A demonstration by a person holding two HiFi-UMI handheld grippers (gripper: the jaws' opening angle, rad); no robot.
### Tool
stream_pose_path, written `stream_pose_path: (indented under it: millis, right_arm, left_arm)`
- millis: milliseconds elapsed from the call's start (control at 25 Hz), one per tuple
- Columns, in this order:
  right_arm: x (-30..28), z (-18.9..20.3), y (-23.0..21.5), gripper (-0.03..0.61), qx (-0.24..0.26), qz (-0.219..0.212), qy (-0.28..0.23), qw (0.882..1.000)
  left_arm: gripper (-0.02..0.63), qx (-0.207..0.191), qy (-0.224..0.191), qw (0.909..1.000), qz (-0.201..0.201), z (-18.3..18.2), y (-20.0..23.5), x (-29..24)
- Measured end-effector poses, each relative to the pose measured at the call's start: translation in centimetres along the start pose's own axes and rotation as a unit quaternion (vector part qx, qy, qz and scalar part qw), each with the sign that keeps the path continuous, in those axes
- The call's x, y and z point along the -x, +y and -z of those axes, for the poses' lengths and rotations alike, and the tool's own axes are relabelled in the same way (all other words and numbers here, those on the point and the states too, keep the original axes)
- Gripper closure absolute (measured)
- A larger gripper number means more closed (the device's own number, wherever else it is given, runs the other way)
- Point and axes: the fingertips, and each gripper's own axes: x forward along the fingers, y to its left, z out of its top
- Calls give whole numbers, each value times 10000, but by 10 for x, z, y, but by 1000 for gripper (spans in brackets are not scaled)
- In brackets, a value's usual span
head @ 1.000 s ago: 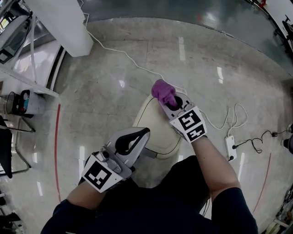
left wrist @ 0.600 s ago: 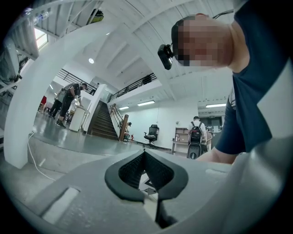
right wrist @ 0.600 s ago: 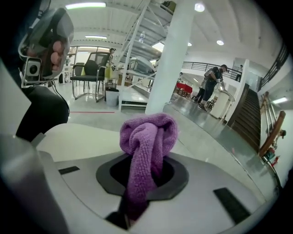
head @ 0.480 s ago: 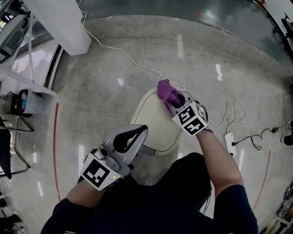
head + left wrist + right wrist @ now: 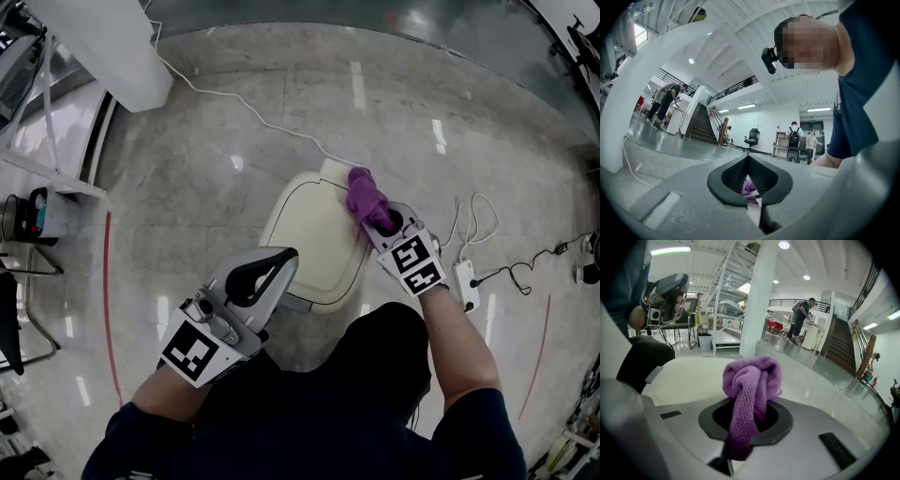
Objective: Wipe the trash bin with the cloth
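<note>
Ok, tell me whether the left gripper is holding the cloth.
No, the purple cloth is clamped in the right gripper; the left gripper holds nothing.

My left gripper (image 5: 266, 277) sits low and close to my body, pointing forward and a little to the right. Its jaws are pressed together with nothing gripped between them. My right gripper (image 5: 386, 223) reaches farther forward, angled slightly to the left, and its jaws are clamped on a bunched purple cloth (image 5: 365, 195) that sticks out past their tips. My right forearm (image 5: 454, 345) is stretched forward and my left forearm (image 5: 157, 401) is tucked in, both bare below dark sleeves.
</note>
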Motion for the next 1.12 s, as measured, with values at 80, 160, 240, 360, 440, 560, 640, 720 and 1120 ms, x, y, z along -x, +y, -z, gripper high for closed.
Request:
stream_pose_path:
  millis: [80,160,240,360,440,560,640,720,1120]
  right_arm:
    - [-9,-16,11,511,72,-91,-86,9999]
    - [-22,-34,24,511,216,-235,-154,9994]
    - [-37,-50,39,511,441,-350,-179,9983]
    - [-58,-74,58,511,645,-475,-208,9966]
    - [-69,-87,71,511,791,-576,-213,9950]
    - [-74,-95,91,511,1053,-784,-196,9911]
    - [-68,-91,94,511,1123,-819,-160,9902]
    - [-57,-80,87,511,967,-773,-132,9922]
    - [14,-3,32,511,803,181,133,9965]
  left_arm:
    - [615,1,31,10000,-48,1,4,3]
    - [615,6,61,9999,-102,2,8,6]
    - [615,3,96,9999,-137,3,8,10]
    - [615,9,118,9998,-182,4,9,17]
    - [615,19,120,9997,-203,5,10,19]
    - [615,30,120,9998,-184,7,10,18]
    - [615,31,115,9998,-152,7,9,18]
    - [615,34,111,9999,-124,7,9,17]
    - [615,53,66,9999,-54,7,13,9]
